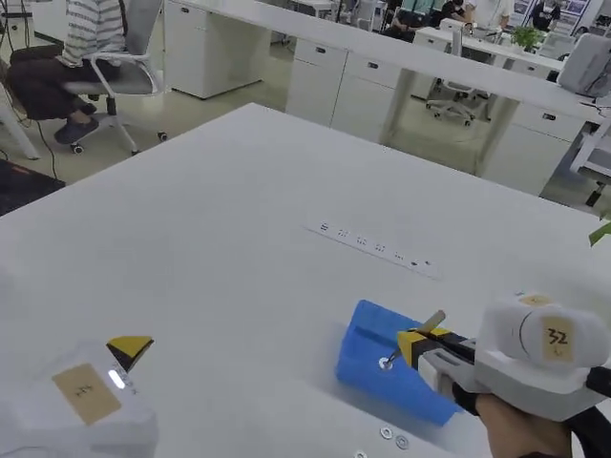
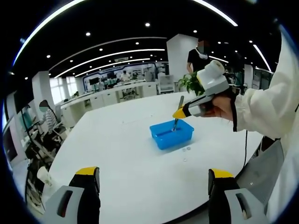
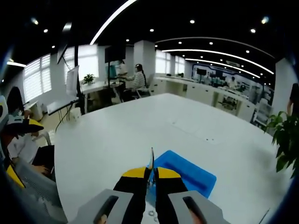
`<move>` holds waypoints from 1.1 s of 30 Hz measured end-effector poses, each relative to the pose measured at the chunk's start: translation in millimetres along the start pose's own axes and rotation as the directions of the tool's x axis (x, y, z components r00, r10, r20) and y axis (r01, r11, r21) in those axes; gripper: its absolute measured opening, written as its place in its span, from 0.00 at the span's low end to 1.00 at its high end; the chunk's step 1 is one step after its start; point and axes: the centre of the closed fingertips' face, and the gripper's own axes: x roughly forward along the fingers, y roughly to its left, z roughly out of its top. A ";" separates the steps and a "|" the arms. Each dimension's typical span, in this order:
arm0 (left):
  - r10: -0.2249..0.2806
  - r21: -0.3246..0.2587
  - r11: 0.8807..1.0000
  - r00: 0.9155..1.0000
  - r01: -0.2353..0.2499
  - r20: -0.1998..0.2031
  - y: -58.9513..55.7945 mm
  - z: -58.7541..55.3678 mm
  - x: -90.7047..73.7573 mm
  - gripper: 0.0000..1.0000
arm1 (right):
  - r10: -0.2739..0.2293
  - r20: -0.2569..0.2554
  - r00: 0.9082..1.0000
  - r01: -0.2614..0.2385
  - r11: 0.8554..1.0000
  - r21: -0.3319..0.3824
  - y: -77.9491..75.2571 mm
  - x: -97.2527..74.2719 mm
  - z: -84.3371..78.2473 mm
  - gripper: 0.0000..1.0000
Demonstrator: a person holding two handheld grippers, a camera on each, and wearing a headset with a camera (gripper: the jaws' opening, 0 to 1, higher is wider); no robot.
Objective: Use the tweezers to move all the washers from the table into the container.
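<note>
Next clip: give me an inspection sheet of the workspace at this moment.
Surface: white table with a built-in socket strip.
Job's things: blue container; tweezers tip over it with a washer; loose washers on the table beside it.
Clutter: nothing seen.
Tools: left tool open, holding nothing; right tool shut on the tweezers.
Cables: black lead hanging near the right tool.
Surroundings: open office with desks, a seated person and a potted plant.
</note>
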 end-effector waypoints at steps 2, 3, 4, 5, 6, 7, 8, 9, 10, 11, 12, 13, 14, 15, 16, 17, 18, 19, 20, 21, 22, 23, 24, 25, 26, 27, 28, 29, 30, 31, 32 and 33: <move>-0.003 0.001 1.000 1.000 0.003 -0.011 0.0 -1.0 2.0 0.99 | 0.000 -0.002 1.000 0.000 1.000 0.000 -1.5 3.6 0.1 0.02; -0.001 0.003 1.000 1.000 0.001 -0.013 0.8 -1.2 2.2 0.99 | 0.001 -0.002 1.000 -0.001 1.000 0.001 -2.7 6.3 0.4 0.02; 0.000 0.002 1.000 1.000 0.000 -0.015 1.3 -1.3 2.5 0.99 | 0.000 -0.003 1.000 0.000 1.000 0.000 -3.6 8.5 0.5 0.02; 0.001 -0.001 1.000 1.000 -0.001 -0.020 2.3 -2.1 2.8 0.99 | -0.001 -0.004 1.000 0.001 1.000 0.000 -5.5 11.6 0.4 0.02; 0.001 -0.003 1.000 1.000 -0.001 -0.022 2.8 -2.6 2.9 0.99 | -0.003 -0.004 1.000 0.003 1.000 0.000 -7.0 13.8 0.5 0.02; 0.001 -0.004 1.000 1.000 -0.001 -0.025 3.3 -3.4 3.0 0.99 | -0.003 -0.005 1.000 0.003 1.000 0.003 -9.4 17.6 0.0 0.02; -0.002 -0.005 1.000 1.000 0.002 -0.025 3.2 -3.7 3.0 0.99 | -0.006 -0.008 1.000 0.006 1.000 0.002 -10.8 19.8 -0.9 0.02; -0.011 -0.007 1.000 1.000 0.011 -0.020 1.8 -3.5 3.3 0.99 | -0.012 -0.011 1.000 0.012 1.000 0.002 -13.5 23.1 -2.4 0.02; -0.015 -0.008 1.000 1.000 0.015 -0.019 1.0 -3.6 3.5 0.99 | -0.013 -0.013 1.000 0.013 1.000 0.004 -15.1 25.6 -3.6 0.02; -0.017 -0.006 1.000 1.000 0.017 -0.019 0.0 -4.0 3.6 0.99 | -0.012 -0.017 1.000 0.012 1.000 0.007 -15.6 28.9 -5.7 0.02; -0.016 -0.001 1.000 1.000 0.016 -0.021 -0.8 -4.6 3.8 0.99 | -0.012 -0.021 1.000 0.012 1.000 0.004 -16.4 31.6 -7.2 0.02; -0.017 0.009 1.000 1.000 0.017 -0.024 -2.0 -5.4 3.9 0.99 | -0.018 -0.025 1.000 0.018 1.000 -0.011 -19.8 35.4 -9.4 0.02; -0.020 0.018 1.000 1.000 0.020 -0.023 -3.4 -5.4 3.9 0.99 | -0.022 -0.031 0.999 0.022 1.000 -0.022 -21.0 37.5 -10.9 0.02; -0.021 0.024 0.999 1.000 0.021 -0.021 -4.0 -5.0 4.0 0.99 | -0.020 -0.039 0.999 0.019 1.000 -0.024 -20.8 39.9 -12.9 0.02; -0.021 0.029 0.999 1.000 0.021 -0.021 -4.4 -4.8 4.2 0.99 | -0.018 -0.045 0.999 0.017 1.000 -0.019 -22.0 41.8 -14.8 0.02; -0.020 0.034 0.999 1.000 0.021 -0.013 -4.7 -3.3 3.7 0.99 | -0.017 -0.050 0.999 0.016 1.000 -0.014 -23.3 43.3 -16.7 0.02; -0.018 0.036 0.999 1.000 0.018 0.007 -4.4 0.4 3.7 0.99 | -0.016 -0.055 0.998 0.015 1.000 -0.010 -24.2 45.5 -19.1 0.02; -0.022 0.033 0.999 1.000 0.021 0.008 -4.5 0.8 3.8 0.99 | -0.016 -0.059 0.998 0.015 1.000 -0.011 -25.2 47.0 -20.9 0.02; -0.028 0.029 0.999 1.000 0.028 0.006 -5.0 0.7 4.3 0.99 | -0.017 -0.065 0.998 0.016 1.000 -0.015 -25.7 48.6 -23.0 0.02; -0.028 0.028 0.999 1.000 0.028 0.004 -5.0 0.4 4.5 0.99 | -0.017 -0.071 0.997 0.015 1.000 -0.018 -26.2 50.0 -25.1 0.02; -0.026 0.030 0.999 1.000 0.026 -0.003 -4.3 -0.7 5.5 0.99 | -0.017 -0.079 0.997 0.016 1.000 -0.018 -26.8 52.5 -28.9 0.02; -0.025 0.032 0.999 1.000 0.026 -0.006 -3.9 -1.6 5.8 0.99 | -0.015 -0.086 0.996 0.014 1.000 -0.016 -26.8 54.2 -31.8 0.02; -0.026 0.030 0.999 1.000 0.026 -0.008 -3.6 -2.7 6.5 0.99 | -0.015 -0.095 0.995 0.014 1.000 -0.011 -26.5 56.5 -36.3 0.02; -0.027 0.025 0.999 1.000 0.027 -0.009 -3.5 -3.7 6.9 0.99 | -0.013 -0.101 0.995 0.012 1.000 -0.008 -26.2 58.0 -39.0 0.02; -0.029 0.016 0.999 0.999 0.029 -0.013 -3.3 -5.6 7.9 0.99 | -0.011 -0.105 0.994 0.010 1.000 -0.006 -25.2 59.7 -41.6 0.02; -0.030 0.011 0.999 0.999 0.030 -0.017 -3.2 -6.8 8.5 0.99 | -0.011 -0.107 0.994 0.011 1.000 -0.008 -24.8 60.7 -43.1 0.02; -0.026 0.013 1.000 0.999 0.027 -0.024 -2.6 -8.1 8.8 0.99 | -0.013 -0.111 0.994 0.012 1.000 -0.011 -24.7 62.1 -44.7 0.02; -0.024 0.015 1.000 0.999 0.024 -0.025 -2.2 -8.6 8.8 0.99 | -0.013 -0.114 0.993 0.012 1.000 -0.012 -24.9 63.0 -45.6 0.02; -0.022 0.016 1.000 0.999 0.023 -0.026 -1.7 -8.8 8.8 0.99 | -0.014 -0.116 0.993 0.012 1.000 -0.011 -25.3 64.1 -46.5 0.02; -0.021 0.013 1.000 0.999 0.021 -0.027 -0.9 -9.1 9.0 0.99 | -0.017 -0.119 0.993 0.016 1.000 -0.010 -26.9 65.7 -47.6 0.02; -0.022 0.007 1.000 0.999 0.022 -0.026 -0.5 -9.3 9.1 0.99 | -0.019 -0.119 0.993 0.018 1.000 -0.007 -28.2 66.8 -48.1 0.02; -0.022 0.002 1.000 0.999 0.022 -0.029 -0.2 -10.2 9.6 0.99 | -0.017 -0.121 0.992 0.018 1.000 0.004 -29.3 68.5 -48.9 0.02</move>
